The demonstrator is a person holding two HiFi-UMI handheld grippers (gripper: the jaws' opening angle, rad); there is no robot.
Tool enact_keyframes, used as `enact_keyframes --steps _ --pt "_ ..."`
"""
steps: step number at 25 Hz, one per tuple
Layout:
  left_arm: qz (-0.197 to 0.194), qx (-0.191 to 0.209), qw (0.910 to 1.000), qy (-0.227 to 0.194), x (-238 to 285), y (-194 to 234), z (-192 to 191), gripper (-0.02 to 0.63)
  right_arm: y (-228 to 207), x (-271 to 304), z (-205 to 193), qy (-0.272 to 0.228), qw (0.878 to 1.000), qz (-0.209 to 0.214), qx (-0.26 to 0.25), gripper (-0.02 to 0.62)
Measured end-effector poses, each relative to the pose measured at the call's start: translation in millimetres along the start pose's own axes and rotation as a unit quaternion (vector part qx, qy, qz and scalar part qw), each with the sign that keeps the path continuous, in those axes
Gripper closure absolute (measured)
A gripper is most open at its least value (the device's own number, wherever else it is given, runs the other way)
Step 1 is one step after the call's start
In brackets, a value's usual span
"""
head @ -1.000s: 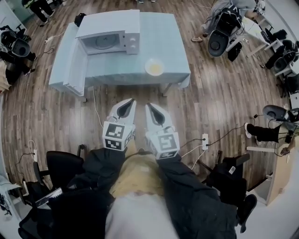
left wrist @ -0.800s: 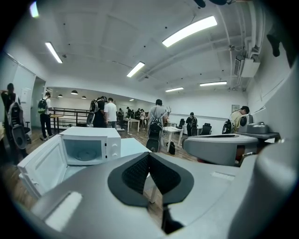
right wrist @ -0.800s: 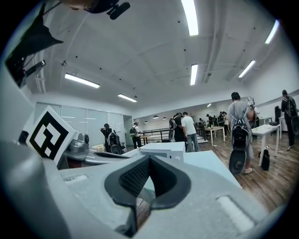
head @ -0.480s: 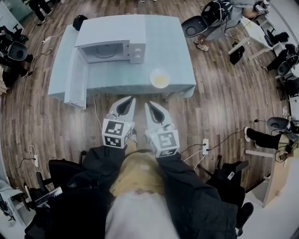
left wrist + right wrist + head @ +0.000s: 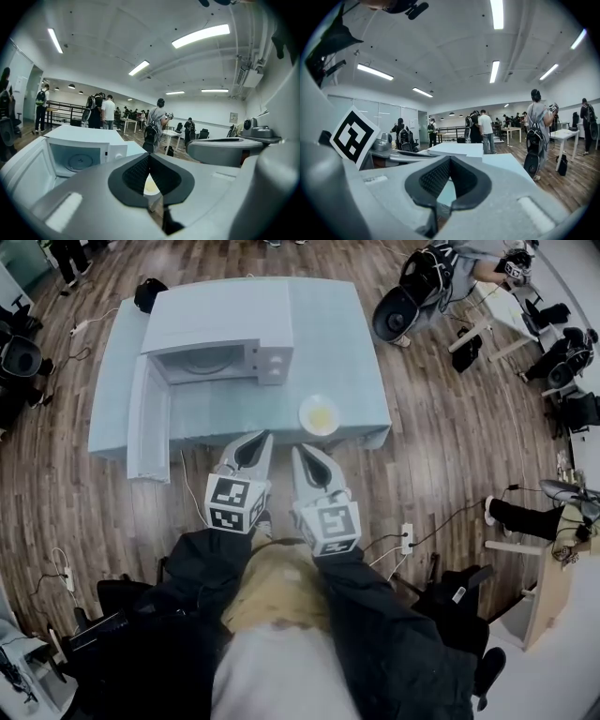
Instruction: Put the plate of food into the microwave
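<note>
Left tongs (image 5: 266,437): shut tip to tip, holding nothing; hung just short of the surface's near edge.
Right tongs (image 5: 296,450): likewise shut and empty, just beside the left pair.
Plate (image 5: 319,414): stood untouched on the surface (image 5: 352,343) near its front edge, just beyond the right tongs.
Plate contents: a yellow helping of food; its kind could not be told.
Microwave (image 5: 217,351): sat further back and left of the plate, with its door (image 5: 148,427) swung wide; the chamber held only a turntable.
Risk: a pinch on one rim would likely tip the shallow plate and spill the food; the projecting door could be knocked in passing.
</note>
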State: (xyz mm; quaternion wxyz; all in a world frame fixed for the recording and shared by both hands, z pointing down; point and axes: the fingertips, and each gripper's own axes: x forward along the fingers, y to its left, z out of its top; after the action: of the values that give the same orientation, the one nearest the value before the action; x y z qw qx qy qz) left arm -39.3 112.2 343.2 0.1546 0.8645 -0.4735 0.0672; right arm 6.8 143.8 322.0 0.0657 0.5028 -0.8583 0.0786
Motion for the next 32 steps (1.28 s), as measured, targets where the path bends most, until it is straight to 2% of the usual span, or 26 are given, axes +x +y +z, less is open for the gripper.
enact_keyframes --steps 8,14,22,28,32 --pt "-0.008 -0.015 0.9994 0.031 17.4 8.3 -18.7 0.609 -15.2 11.3 -18.9 0.028 0.999 -0.015 0.022 0.598" --pt "0.018 -0.015 0.9983 0.054 32.6 14.4 -35.7 0.609 -35.2 26.9 -31.7 0.028 0.999 -0.003 0.039 0.598" --pt "0.071 0.005 0.9971 0.028 79.4 60.5 15.8 0.609 -57.0 99.8 2.6 0.011 0.997 0.068 0.027 0.598" --pt "0.071 0.024 0.9970 0.017 120.8 57.7 48.6 0.609 -100.5 124.6 27.1 -0.002 0.997 0.072 0.030 0.598" --pt "0.072 0.027 0.9966 0.029 144.6 52.5 47.0 0.609 -119.8 134.6 26.0 -0.002 0.996 0.079 0.039 0.598"
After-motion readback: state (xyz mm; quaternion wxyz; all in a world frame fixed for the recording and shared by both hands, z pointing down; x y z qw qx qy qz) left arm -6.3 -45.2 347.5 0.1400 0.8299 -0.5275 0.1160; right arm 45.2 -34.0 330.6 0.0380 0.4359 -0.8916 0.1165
